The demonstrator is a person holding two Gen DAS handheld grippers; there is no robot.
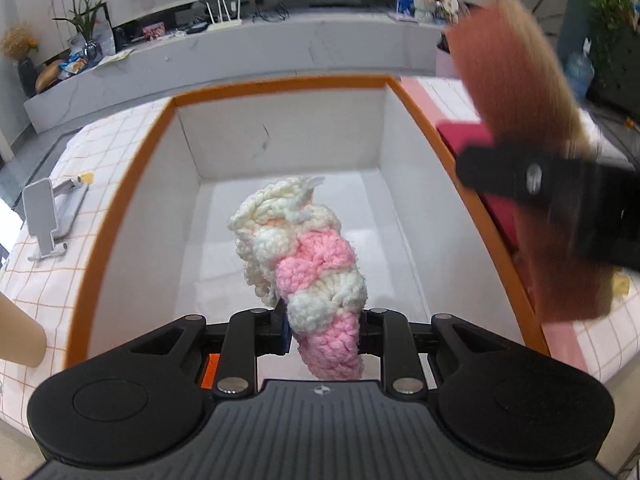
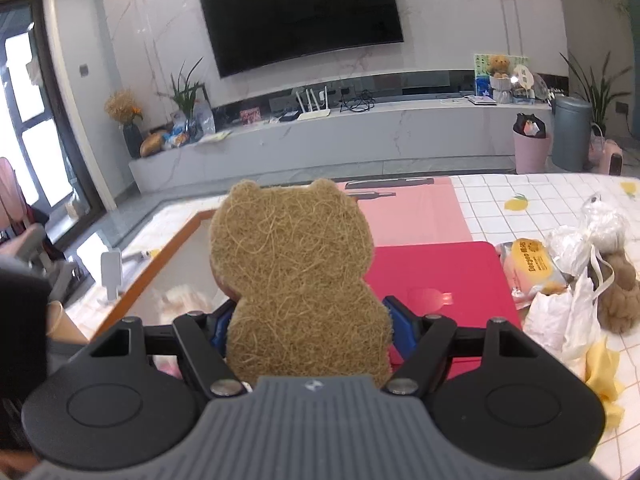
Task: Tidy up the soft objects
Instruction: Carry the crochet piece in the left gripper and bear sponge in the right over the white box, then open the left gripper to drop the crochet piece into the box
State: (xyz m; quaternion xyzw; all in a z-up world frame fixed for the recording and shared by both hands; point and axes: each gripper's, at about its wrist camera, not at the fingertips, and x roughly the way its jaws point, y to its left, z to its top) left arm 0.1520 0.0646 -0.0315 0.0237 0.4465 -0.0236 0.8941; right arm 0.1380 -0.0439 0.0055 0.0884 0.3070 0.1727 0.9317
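My left gripper (image 1: 322, 330) is shut on a pink and cream knitted cloth (image 1: 308, 264) and holds it above the open orange-rimmed box (image 1: 120, 216) with white inner walls. My right gripper (image 2: 308, 328) is shut on a tan bear-shaped loofah sponge (image 2: 296, 276) with a pink backing. In the left wrist view the sponge (image 1: 520, 120) and the right gripper (image 1: 560, 188) hang blurred over the box's right rim. The box's orange rim (image 2: 160, 256) lies left of the sponge in the right wrist view.
A red lid (image 2: 452, 284) lies right of the box on the checked tablecloth (image 2: 520, 192). Further right are a wet-wipes pack (image 2: 532, 264), white bags (image 2: 568, 312), a brown plush (image 2: 620, 292) and a yellow cloth (image 2: 604, 376). A phone stand (image 1: 40, 216) stands left of the box.
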